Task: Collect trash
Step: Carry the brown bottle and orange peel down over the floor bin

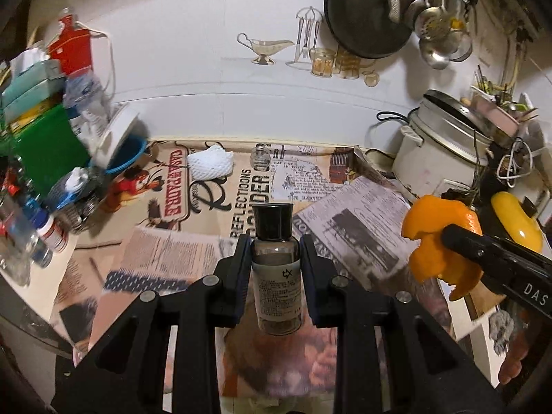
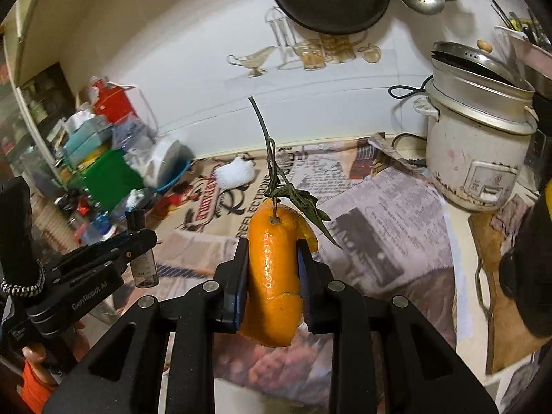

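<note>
Left tongs [image 1: 276, 269]: nearest your left camera; clamped on the small bottle [image 1: 276, 276], pads [image 1: 243, 269] flat on both sides of its body.
Small bottle: upright, dark cap on top, printed label facing you, lifted clear of the worktop [image 1: 165, 252]. From the right camera you see it [image 2: 142, 258] at left, in the left tongs [image 2: 138, 241].
Right tongs [image 2: 272, 269]: clamped on the orange peel [image 2: 274, 276], one pad each side.
Orange peel: held off the worktop [image 2: 396, 241], curled, with a green stem and dry leaves [image 2: 276, 176] sticking up from its top. In the left camera it [image 1: 438, 241] sits at right, in the right tongs [image 1: 455, 238].
Spacing: your two tongs are side by side, well apart, both above the worktop.
Worktop: covered in newspaper sheets and a printed cloth.
White mesh wrap [image 1: 210, 162]: lying on the worktop near the back wall.
Small glass jar [image 1: 261, 157]: just right of the wrap, also at the back.
Rice cooker [image 2: 479, 145]: back right corner, lid tilted on top.
Left clutter: green box [image 1: 45, 148], blue bowl [image 1: 127, 158] with a white lid leaning on it, red container [image 1: 70, 46] behind.
Wall: dark pan [image 1: 365, 17] and ladles [image 1: 434, 27] hanging upper right.
</note>
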The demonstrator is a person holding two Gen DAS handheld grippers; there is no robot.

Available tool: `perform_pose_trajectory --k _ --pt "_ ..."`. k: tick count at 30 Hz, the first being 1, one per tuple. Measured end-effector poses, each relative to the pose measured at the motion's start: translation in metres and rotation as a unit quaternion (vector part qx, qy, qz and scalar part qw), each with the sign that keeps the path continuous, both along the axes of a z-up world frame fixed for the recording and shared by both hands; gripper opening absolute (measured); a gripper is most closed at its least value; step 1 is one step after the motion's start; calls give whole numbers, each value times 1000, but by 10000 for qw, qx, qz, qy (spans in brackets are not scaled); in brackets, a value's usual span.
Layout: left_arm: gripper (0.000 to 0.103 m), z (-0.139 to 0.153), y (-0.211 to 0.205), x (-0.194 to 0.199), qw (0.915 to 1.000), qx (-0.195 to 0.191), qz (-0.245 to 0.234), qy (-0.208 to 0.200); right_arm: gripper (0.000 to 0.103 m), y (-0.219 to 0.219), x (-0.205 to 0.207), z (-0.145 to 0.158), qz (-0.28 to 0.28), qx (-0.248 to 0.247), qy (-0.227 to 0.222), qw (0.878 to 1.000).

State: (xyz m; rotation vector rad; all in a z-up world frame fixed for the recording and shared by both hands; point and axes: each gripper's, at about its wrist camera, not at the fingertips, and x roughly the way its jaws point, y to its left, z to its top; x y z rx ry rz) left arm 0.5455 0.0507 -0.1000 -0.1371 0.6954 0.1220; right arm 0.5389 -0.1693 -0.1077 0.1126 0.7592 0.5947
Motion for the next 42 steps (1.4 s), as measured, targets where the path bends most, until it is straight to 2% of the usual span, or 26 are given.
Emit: perform_pose_trajectory --k 4,11,18,24,29,34,38,42 --pt "27 -4 5 -36 10000 44 -44 -4 23 7 -35 -1 -56 -3 -1 10000" --pt "27 -29 21 -109 9992 176 -305 172 23 30 -106 -18 -330 -10 118 9994" --pt "27 -44 37 -195 9984 90 -471 313 23 55 -187 -37 -397 -36 278 9988" --pt "27 -53 36 -239 9968 21 -607 527 23 63 -234 -43 -437 -136 451 9979" --pt "27 -66 26 -254 9954 -82 -678 676 23 55 -256 -50 -532 -290 598 9964" --pt "27 -94 12 -254 9931 -145 -693 936 23 40 -262 -74 -606 -359 845 9939" --pt "27 -130 -3 -245 9898 -199 -735 1204 24 25 -257 -106 -649 -481 1108 9906" --pt "27 -186 -13 -231 9863 -413 -649 1459 24 13 -243 -153 -627 -668 1381 9862"
